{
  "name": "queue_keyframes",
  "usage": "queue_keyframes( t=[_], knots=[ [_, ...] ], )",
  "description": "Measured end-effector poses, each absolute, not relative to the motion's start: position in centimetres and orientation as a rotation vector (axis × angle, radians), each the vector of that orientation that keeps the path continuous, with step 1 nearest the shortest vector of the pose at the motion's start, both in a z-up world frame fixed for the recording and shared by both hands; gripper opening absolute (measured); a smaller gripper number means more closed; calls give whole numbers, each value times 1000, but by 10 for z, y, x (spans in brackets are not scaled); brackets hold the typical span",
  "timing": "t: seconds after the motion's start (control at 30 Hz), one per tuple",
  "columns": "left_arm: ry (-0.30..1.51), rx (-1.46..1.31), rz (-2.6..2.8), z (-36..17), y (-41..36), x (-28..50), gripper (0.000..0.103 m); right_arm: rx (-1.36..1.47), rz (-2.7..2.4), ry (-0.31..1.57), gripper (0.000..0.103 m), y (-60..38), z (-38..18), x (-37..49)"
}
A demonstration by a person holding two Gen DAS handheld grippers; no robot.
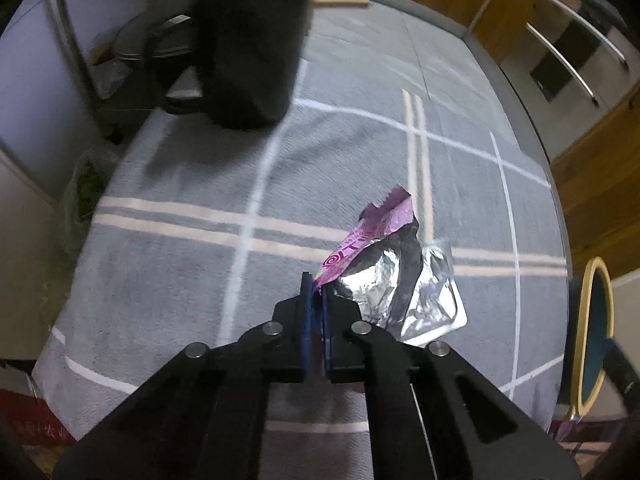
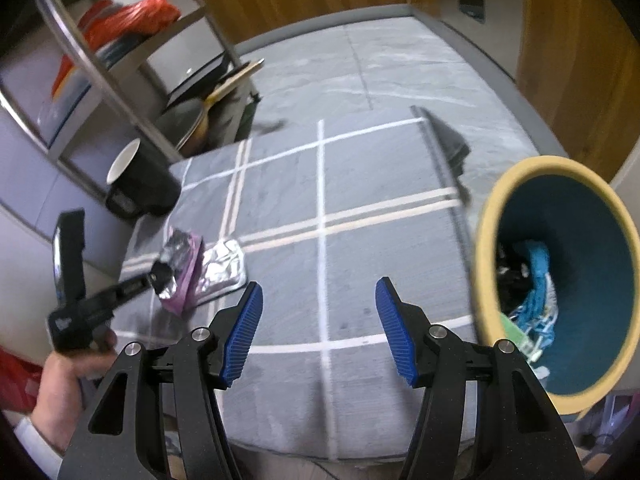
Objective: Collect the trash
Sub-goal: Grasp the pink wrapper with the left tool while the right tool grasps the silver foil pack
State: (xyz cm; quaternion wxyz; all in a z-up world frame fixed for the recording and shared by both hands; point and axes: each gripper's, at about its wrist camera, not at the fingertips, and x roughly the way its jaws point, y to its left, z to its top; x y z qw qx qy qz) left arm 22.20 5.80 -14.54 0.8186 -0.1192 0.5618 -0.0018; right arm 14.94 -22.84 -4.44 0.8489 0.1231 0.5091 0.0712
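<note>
A purple wrapper with a silver inside [image 1: 372, 232] lies on the grey checked cloth [image 1: 180, 272], and my left gripper [image 1: 316, 284] is shut on its near corner. A crinkled silver foil pack [image 1: 432, 300] lies right beside and partly under it. The right wrist view shows the same wrapper [image 2: 182, 256], foil pack [image 2: 224, 268] and left gripper [image 2: 158, 276], held by a person's hand [image 2: 60, 368]. My right gripper [image 2: 318, 300] hangs open over bare cloth with nothing between its blue pads. A teal bin with a yellow rim [image 2: 484, 248] stands at the right, with blue and green trash inside.
A black mug with a white inside [image 1: 248, 48] stands on the cloth's far left corner, also the mug [image 2: 140, 184] in the right wrist view. A metal rack [image 2: 120, 68] with pans and bags is beyond the table's left edge. Wooden cabinets [image 2: 560, 60] lie behind.
</note>
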Motion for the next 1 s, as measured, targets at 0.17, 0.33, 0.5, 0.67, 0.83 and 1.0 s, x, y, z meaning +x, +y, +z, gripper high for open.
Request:
queue_keyframes(
  t=[0.17,0.33,0.5,0.67,0.83,1.0],
  knots=[
    [1164,-295,69,-138,81,218,1,266,225,1139,66,-195,-61,161],
    [1161,-316,118,-140,99,218,1,363,309,1220,69,-162,-81,170],
    [1153,-340,156,-140,113,217,1,463,344,1282,69,-131,-101,182],
    [1152,-382,182,-142,126,215,1,543,303,1330,69,-112,-120,204],
    [1162,-406,180,-145,128,216,1,520,245,1340,69,-98,-127,225],
    [1181,-440,177,-151,131,216,1,427,173,1330,70,-87,-123,253]
  ],
)
